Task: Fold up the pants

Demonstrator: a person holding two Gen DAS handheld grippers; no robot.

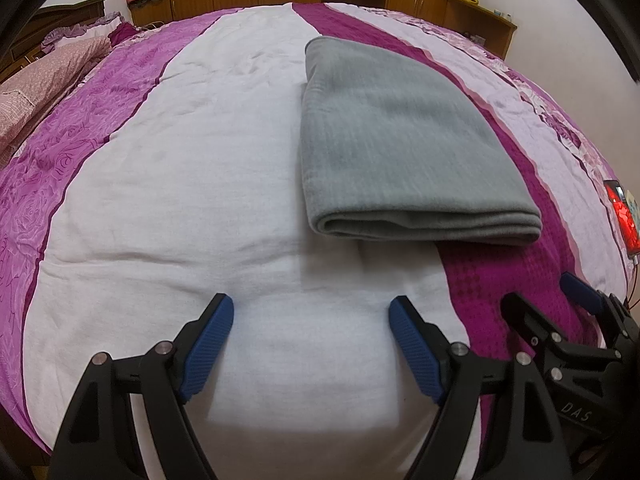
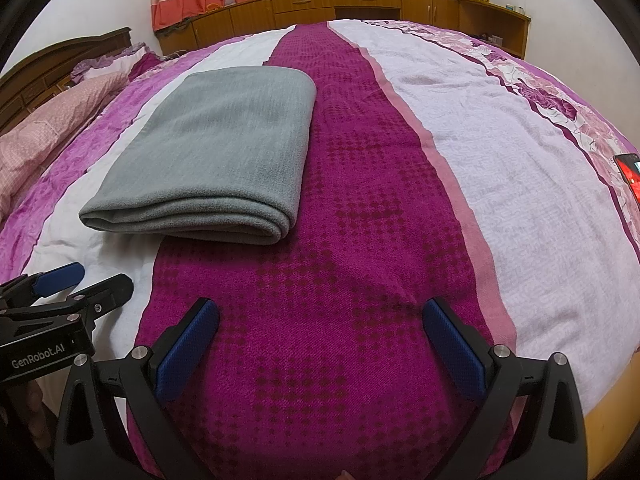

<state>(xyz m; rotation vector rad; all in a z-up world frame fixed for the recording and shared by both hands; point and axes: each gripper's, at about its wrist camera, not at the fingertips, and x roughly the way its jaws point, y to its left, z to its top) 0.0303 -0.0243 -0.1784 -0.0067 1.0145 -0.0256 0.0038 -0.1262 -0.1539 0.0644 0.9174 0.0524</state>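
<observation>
One folded grey fleece pair of pants [image 1: 400, 140] is seen in the left wrist view, lying flat on the bed with the striped purple, magenta and white quilt [image 1: 160, 184], its layered fold edge turned toward the camera. Two blue-padded fingers of the left claw [image 1: 311, 344] are spread wide over bare white quilt, nothing being held between them; the pants lie ahead and apart from them. The right claw [image 1: 560, 296] is seen at the lower right, and the letters "DAS" can be read on its black body. One lit red phone [image 1: 622, 216] lies at the right edge of the bed.

In the right wrist view, the same single pair of pants [image 2: 216, 148] is seen ahead and to the left, straddling a white and a magenta stripe. The right claw [image 2: 320, 340] is held wide open over the magenta stripe, empty. "GenRobot.AI" is printed on the left claw [image 2: 80, 280] at the lower left. Much open quilt is left to the right, up to the phone [image 2: 630, 172].
</observation>
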